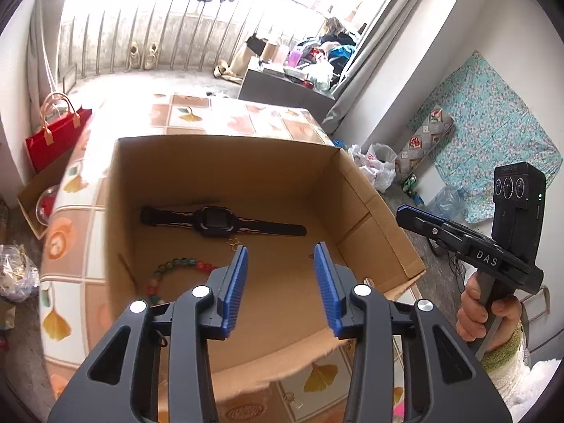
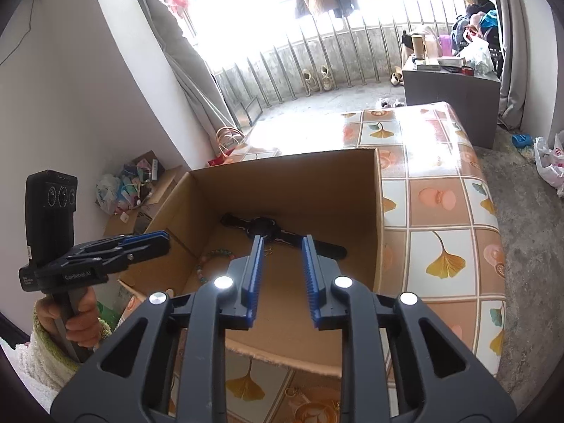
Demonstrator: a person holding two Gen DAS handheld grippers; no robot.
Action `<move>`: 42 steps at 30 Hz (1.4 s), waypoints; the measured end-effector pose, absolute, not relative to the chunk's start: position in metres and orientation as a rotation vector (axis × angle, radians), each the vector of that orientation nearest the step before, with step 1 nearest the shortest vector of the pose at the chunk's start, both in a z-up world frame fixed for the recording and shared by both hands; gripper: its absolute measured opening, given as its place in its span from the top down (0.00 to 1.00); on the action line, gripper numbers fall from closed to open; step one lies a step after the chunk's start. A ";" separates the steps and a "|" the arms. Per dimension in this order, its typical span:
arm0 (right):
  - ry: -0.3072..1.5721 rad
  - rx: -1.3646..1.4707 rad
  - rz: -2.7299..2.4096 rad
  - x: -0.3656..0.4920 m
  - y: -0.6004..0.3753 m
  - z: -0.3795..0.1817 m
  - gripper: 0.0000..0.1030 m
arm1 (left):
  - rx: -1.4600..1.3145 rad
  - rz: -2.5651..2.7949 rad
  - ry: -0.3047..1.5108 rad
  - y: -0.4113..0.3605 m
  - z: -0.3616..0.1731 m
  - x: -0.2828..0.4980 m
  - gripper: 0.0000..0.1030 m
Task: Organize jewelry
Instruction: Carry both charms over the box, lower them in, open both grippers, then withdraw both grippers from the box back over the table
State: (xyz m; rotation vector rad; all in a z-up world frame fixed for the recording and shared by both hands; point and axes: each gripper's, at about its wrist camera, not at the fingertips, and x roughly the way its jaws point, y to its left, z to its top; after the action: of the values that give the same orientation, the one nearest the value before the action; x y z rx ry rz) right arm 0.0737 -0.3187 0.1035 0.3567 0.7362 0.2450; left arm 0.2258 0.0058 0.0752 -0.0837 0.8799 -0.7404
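- Nearest the cameras, the left gripper [image 1: 280, 250] hangs over the near edge of the cardboard box [image 1: 225, 162], its blue pads set well apart and holding nothing.
- The right gripper [image 2: 282, 241] also hangs over the near side of the box, its pads parted a little less widely, and it too is empty.
- Inside the box, toward the near left corner, lies a beaded bracelet [image 1: 176, 271] of green and red beads.
- Just beyond the bracelet, near the middle of the box floor, a small gold piece [image 1: 233, 243] shows; it is too small to name.
- Toward the far wall of the box a black watch [image 1: 215, 221] lies flat with its strap stretched out.
- The box stands on a table with a ginkgo-leaf cloth [image 2: 444, 211].
- Judged from this, the task looks well advanced: three items are already in the box, and no loose jewelry can be made out on the cloth around it.
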 end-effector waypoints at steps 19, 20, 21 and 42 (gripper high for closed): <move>0.729 0.328 0.396 -0.021 -0.261 0.101 0.59 | 0.075 -0.698 0.845 0.056 0.051 0.112 0.41; 0.758 0.349 0.404 -0.021 -0.257 0.092 0.59 | 0.081 -0.697 0.863 0.052 0.043 0.111 0.41; 0.780 0.363 0.410 -0.022 -0.253 0.084 0.59 | 0.094 -0.690 0.883 0.048 0.033 0.110 0.41; 0.997 0.380 0.192 -0.023 -0.259 0.001 0.79 | 0.229 -0.716 0.960 -0.003 -0.036 0.103 0.45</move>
State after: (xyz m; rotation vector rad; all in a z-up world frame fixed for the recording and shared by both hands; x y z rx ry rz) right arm -0.0228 -0.2593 0.0013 0.3797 0.9975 0.1917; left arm 0.1032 -0.0029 -0.0356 0.2292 0.9605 -0.7156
